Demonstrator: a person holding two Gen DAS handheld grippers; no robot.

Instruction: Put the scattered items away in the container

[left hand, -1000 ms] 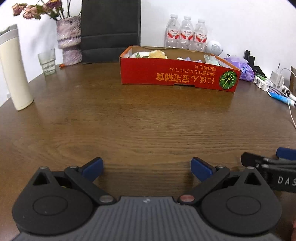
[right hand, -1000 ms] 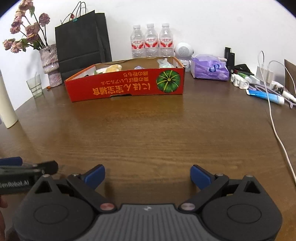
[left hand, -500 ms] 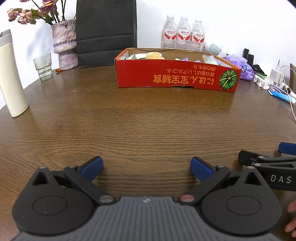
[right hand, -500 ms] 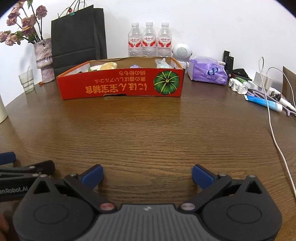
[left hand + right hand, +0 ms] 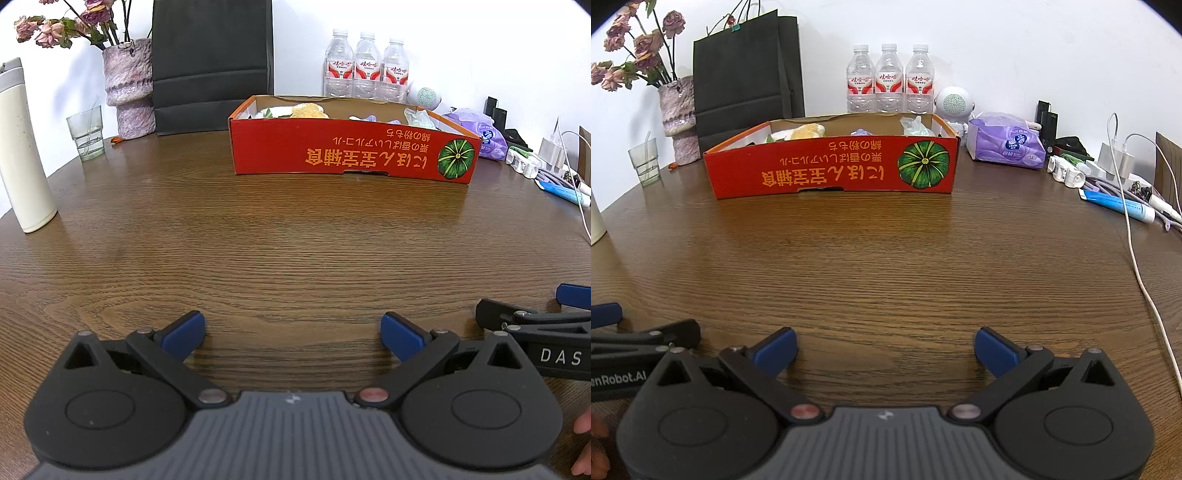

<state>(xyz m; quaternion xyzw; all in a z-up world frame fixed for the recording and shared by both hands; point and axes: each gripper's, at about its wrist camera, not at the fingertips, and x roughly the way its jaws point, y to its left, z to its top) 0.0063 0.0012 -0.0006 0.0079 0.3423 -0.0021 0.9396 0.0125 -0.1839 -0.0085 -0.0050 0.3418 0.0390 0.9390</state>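
A red cardboard box [image 5: 351, 155] with a green pumpkin print stands at the far middle of the wooden table; it also shows in the right wrist view [image 5: 831, 166]. Inside it lie a yellow bun-like item [image 5: 308, 110], a purple item [image 5: 862, 132] and a pale green plastic bag [image 5: 914, 125]. My left gripper [image 5: 293, 334] is open and empty, low over the near table. My right gripper [image 5: 886, 349] is open and empty beside it. Each gripper shows at the edge of the other's view.
Along the back stand a black paper bag [image 5: 746, 74], three water bottles [image 5: 888, 79], a vase of dried flowers [image 5: 127, 88], a glass [image 5: 86, 133], a cream flask [image 5: 22, 147], a purple tissue pack [image 5: 1006, 146], and chargers, cables [image 5: 1137, 258] and a blue tube [image 5: 1119, 205] at right.
Both grippers have drawn slightly back and levelled, so the box looks a little farther away. Both stay open and empty.
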